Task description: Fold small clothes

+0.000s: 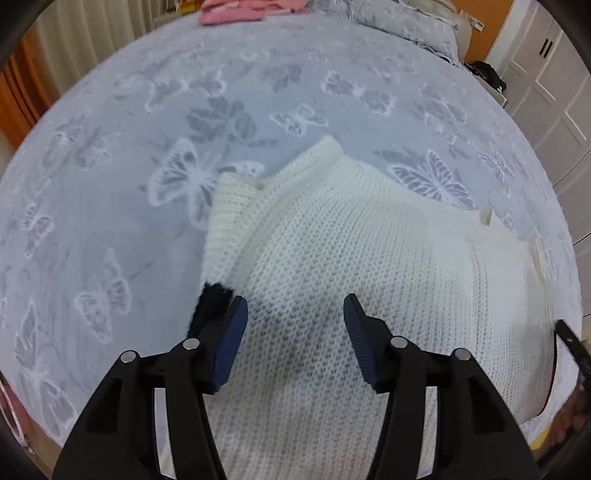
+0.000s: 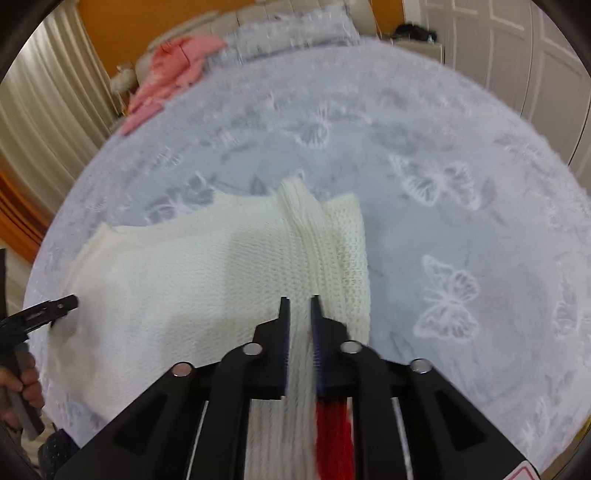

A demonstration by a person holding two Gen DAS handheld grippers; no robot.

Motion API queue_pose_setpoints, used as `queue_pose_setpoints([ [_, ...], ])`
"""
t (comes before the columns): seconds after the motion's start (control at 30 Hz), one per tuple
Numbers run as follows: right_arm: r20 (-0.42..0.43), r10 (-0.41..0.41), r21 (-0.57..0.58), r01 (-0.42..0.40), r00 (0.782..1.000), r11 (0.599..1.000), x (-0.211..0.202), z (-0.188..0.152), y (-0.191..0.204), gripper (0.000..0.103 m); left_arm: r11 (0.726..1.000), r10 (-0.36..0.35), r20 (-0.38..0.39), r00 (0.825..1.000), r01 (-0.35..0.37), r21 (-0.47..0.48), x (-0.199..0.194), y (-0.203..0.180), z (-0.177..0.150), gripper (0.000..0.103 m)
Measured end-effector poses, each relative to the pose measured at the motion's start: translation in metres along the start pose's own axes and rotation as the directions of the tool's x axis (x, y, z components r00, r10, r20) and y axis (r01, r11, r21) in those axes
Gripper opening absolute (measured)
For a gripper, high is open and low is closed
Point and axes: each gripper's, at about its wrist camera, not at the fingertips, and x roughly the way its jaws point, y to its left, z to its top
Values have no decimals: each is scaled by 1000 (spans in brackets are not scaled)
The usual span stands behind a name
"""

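A small white knit sweater [image 1: 351, 266] lies on the grey butterfly-print bedspread [image 1: 110, 184], its left sleeve folded over with a black cuff [image 1: 210, 302] by my left finger. My left gripper [image 1: 295, 314] is open just above the sweater's body. In the right wrist view the sweater [image 2: 177, 280] spreads to the left. My right gripper [image 2: 299, 310] is shut on a bunched ridge of the sweater's white knit, with a red trim [image 2: 332, 424] showing under the jaws. The left gripper's tip [image 2: 55, 306] shows at the far left.
Pink clothes [image 1: 236, 11] lie at the far edge of the bed, also in the right wrist view [image 2: 170, 74]. A pillow [image 2: 291, 33] sits at the head. White wardrobe doors [image 1: 554, 92] stand at the right. Curtains [image 2: 40, 122] hang at the left.
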Motion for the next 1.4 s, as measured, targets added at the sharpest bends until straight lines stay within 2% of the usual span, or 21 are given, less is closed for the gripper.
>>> queue_pose_setpoints([
  [0.17, 1, -1, -84, 1, 1000, 996, -18, -22, 27, 16, 1000, 1, -8, 1000, -1, -2, -12, 4, -8, 54],
  [0.27, -97, -57, -95, 48, 994, 994, 8, -35, 28, 16, 1000, 8, -6, 1000, -8, 4, -20, 6, -14, 54],
  [0.33, -153, -81, -78, 69, 985, 995, 20, -39, 22, 11, 1000, 20, -8, 1000, -20, 16, -26, 4, -21, 54],
  [0.4, -135, -70, -66, 61, 988, 996, 14, -38, 22, 12, 999, 29, -6, 1000, -29, 31, -33, 2, -28, 54],
  [0.43, -104, -52, -52, 47, 993, 998, 4, -35, 21, 14, 999, 32, -2, 999, -32, 39, -37, 2, -31, 54],
  [0.5, -50, -35, -31, 33, 998, 999, -11, -24, 17, 29, 997, 48, 9, 999, -48, 60, -37, 3, -31, 55],
  [0.53, -37, -39, -28, 38, 999, 999, -13, -17, 15, 32, 997, 50, 11, 999, -50, 60, -36, -2, -33, 56],
  [0.6, -19, -56, -43, 56, 998, 998, -12, 0, 9, 36, 999, 27, 17, 999, -27, 45, -38, 1, -29, 61],
  [0.63, -15, -61, -48, 61, 998, 997, -10, 6, 5, 44, 1000, 10, 24, 1000, -11, 28, -40, 2, -27, 63],
  [0.7, -14, -67, -40, 66, 998, 997, -3, 22, -3, 46, 999, -42, 65, 997, 43, -21, -40, 18, -8, 74],
  [0.77, -16, -22, -15, 21, 1000, 1000, 5, 35, -9, 49, 997, -58, 103, 993, 63, -52, -40, 24, 3, 82],
  [0.87, -17, 1, -13, -1, 1000, 1000, 24, 49, -8, 58, 992, -61, 128, 990, 75, -105, -23, 42, 38, 86],
  [0.97, -55, -13, -17, 12, 998, 1000, 53, 60, -7, 59, 981, -128, 96, 987, 140, -133, 7, 43, 59, 88],
  [1.03, -77, -11, -13, 10, 997, 1000, 66, 61, -5, 59, 974, -164, 44, 985, 169, -154, 20, 31, 56, 88],
  [1.07, -89, -1, -13, 0, 996, 1000, 74, 61, -3, 59, 967, -193, 15, 981, 193, -169, 34, 32, 58, 75],
  [1.1, -89, -1, -13, 0, 996, 1000, 74, 61, -3, 57, 968, -184, 8, 983, 183, -174, 32, 24, 50, 46],
  [1.17, -96, 16, -16, -18, 995, 1000, 80, 60, 1, 18, 966, -193, 8, 981, 191, -177, 28, 19, 41, 15],
  [1.2, -104, 28, -20, -30, 994, 999, 79, 60, 4, 7, 942, -262, 32, 964, 263, -208, 18, 22, 37, 14],
  [1.27, -47, 59, 4, -59, 997, 998, 52, 62, 9, 7, 905, -338, 108, 935, 355, -234, -15, 28, 29, 13],
  [1.3, 20, 101, -6, -101, 995, 995, 24, 64, 14, 7, 899, -361, 154, 920, 387, -203, -42, 27, 26, 13],
  [1.4, 189, 150, -50, -143, 970, 988, -54, 65, 25, 7, 892, -386, 202, 900, 420, -168, -79, 19, 26, 14],
])
